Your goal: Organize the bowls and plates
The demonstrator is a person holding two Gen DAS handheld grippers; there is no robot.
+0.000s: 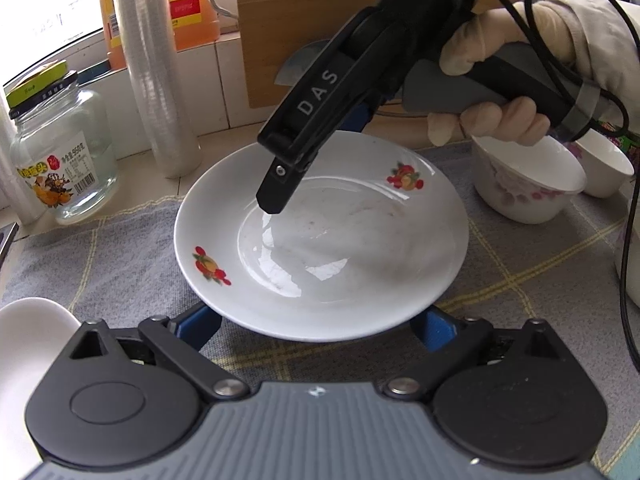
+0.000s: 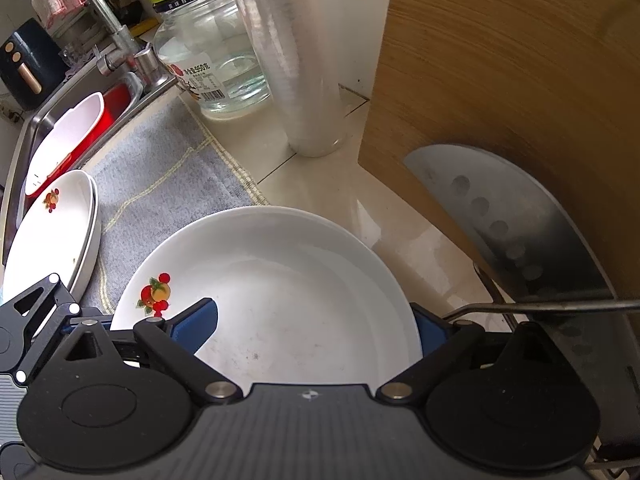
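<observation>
A white plate with fruit decals lies on a grey checked cloth. My left gripper is at the plate's near edge with its jaws wide apart. The rim hides both blue fingertips, and no pad visibly presses on the plate. My right gripper, held by a gloved hand, comes down over the far rim. Its jaws are wide too: one finger is over the plate's inside, the other is outside the rim. Two more decorated plates are stacked at the left.
A floral bowl and a white bowl stand right of the plate, and another white dish is at the near left. Behind are a glass jar, stacked plastic cups, a wooden board with a cleaver, and a sink.
</observation>
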